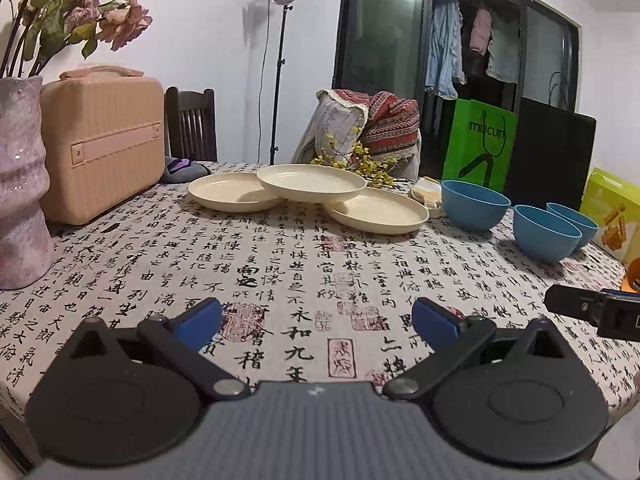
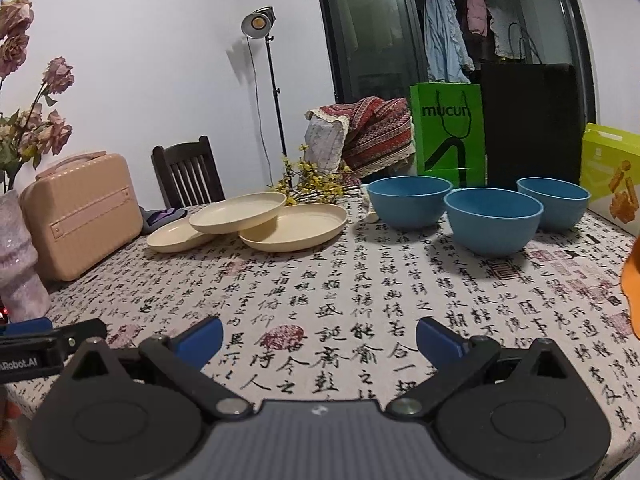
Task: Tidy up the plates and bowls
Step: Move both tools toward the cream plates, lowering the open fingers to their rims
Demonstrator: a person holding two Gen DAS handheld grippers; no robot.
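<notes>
Three cream plates lie at the far side of the table: a left plate (image 1: 232,192), a right plate (image 1: 378,210), and a top plate (image 1: 310,182) resting across both. In the right wrist view they are the left plate (image 2: 176,238), the top plate (image 2: 238,213) and the right plate (image 2: 294,226). Three blue bowls (image 1: 474,204) (image 1: 546,232) (image 1: 572,218) stand upright to the right of the plates; in the right wrist view they are (image 2: 408,201), (image 2: 493,220), (image 2: 554,202). My left gripper (image 1: 316,322) is open and empty over the near tablecloth. My right gripper (image 2: 318,336) is open and empty, well short of the bowls.
A pink vase with dried roses (image 1: 20,184) and a peach case (image 1: 102,148) stand at the left. A green bag (image 1: 478,144), a black bag (image 1: 550,152) and a yellow-green box (image 1: 616,212) line the back right. Yellow flower sprigs (image 1: 360,162) lie behind the plates.
</notes>
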